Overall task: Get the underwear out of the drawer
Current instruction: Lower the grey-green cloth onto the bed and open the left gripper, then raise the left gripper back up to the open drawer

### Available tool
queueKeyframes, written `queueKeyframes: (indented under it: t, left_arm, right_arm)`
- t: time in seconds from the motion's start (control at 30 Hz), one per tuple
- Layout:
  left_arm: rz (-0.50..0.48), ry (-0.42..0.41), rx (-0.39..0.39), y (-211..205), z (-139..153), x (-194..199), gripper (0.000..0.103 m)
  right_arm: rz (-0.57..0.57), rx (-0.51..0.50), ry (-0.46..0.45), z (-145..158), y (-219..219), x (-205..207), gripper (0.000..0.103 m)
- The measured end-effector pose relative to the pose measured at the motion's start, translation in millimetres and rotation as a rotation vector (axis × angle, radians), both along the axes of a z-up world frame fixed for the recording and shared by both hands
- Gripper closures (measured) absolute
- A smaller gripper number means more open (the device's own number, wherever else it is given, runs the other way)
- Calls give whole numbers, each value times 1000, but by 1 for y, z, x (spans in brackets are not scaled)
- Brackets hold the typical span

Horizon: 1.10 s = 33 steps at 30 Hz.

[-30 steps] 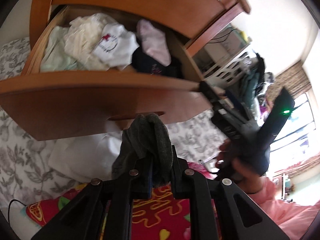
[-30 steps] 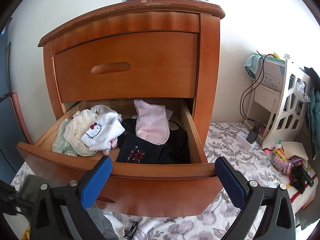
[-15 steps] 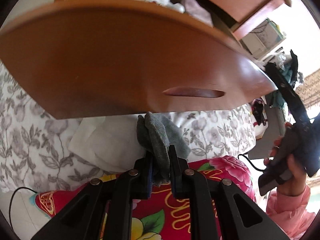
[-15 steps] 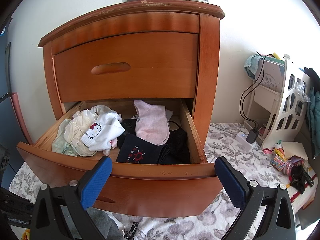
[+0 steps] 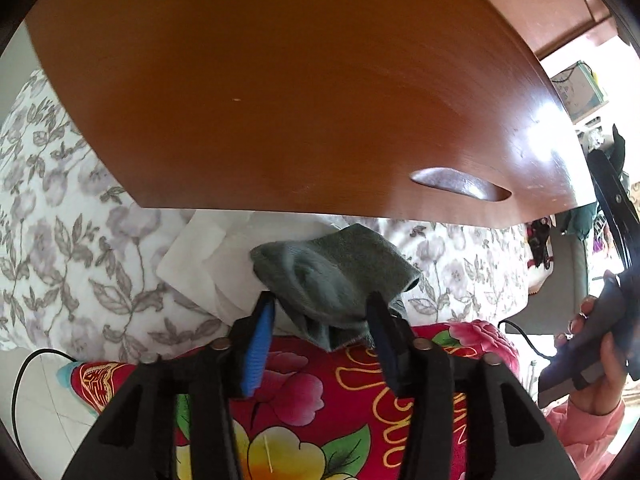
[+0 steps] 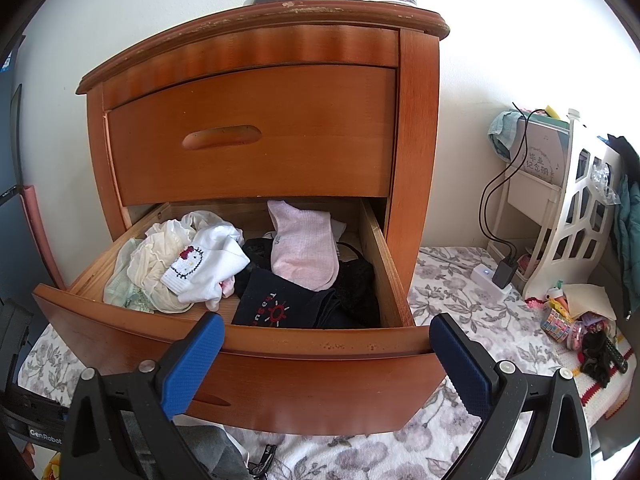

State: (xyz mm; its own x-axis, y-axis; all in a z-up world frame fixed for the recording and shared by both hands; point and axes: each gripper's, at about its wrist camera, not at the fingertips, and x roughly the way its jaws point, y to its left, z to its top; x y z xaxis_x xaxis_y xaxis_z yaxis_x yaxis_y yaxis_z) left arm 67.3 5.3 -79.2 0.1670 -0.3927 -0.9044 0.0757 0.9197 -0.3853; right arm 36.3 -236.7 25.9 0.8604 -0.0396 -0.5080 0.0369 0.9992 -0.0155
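The wooden nightstand (image 6: 256, 128) stood with its lower drawer (image 6: 256, 364) pulled open, heaped with soft clothing: a white Hello Kitty garment (image 6: 208, 268), a pink sock (image 6: 304, 248) and dark underwear (image 6: 280, 308) at the front. That underwear looked light and limp, best pinched at a raised fold. The right gripper (image 6: 326, 364) hovered before the drawer, fingers wide and empty. The left gripper (image 5: 320, 320), fingers parted, had a grey sock (image 5: 332, 276) lying loose between them, below the drawer front.

"GenRobot" on the left claw (image 6: 24, 420) (body).
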Motion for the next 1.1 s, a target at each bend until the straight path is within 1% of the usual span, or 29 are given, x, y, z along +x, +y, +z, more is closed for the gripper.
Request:
queueKeyframes:
  t: [0.13,0.2,0.37,0.47,0.6,0.83,0.93,1.1]
  left_arm:
    - [28,3,7,5,1,1,38]
    - [34,-3,29,6,2,2,31]
    - [46,-24,58,8,5,3,19]
    - [53,-42,63,11,7,4,14]
    - [60,-88,83,13,15,4,8]
    - [68,-125,73,17,21,2,4]
    - [22,-165,25,16,32,-3,4]
    - [-65,-251,17,12,54,-12,4]
  right_arm:
    - [0,0,0,0,0,-1,0]
    - [0,0,-1,0,0,-1,0]
    - [0,0,0,0,0,-1,0]
    - [0,0,0,0,0,0,0]
    - [0,0,0,-1,0,0,0]
    - [0,0,-1,0,0,-1,0]
    - [0,0,-2,0,0,-1,0]
    - [-1,0,-1,0,0,-1,0]
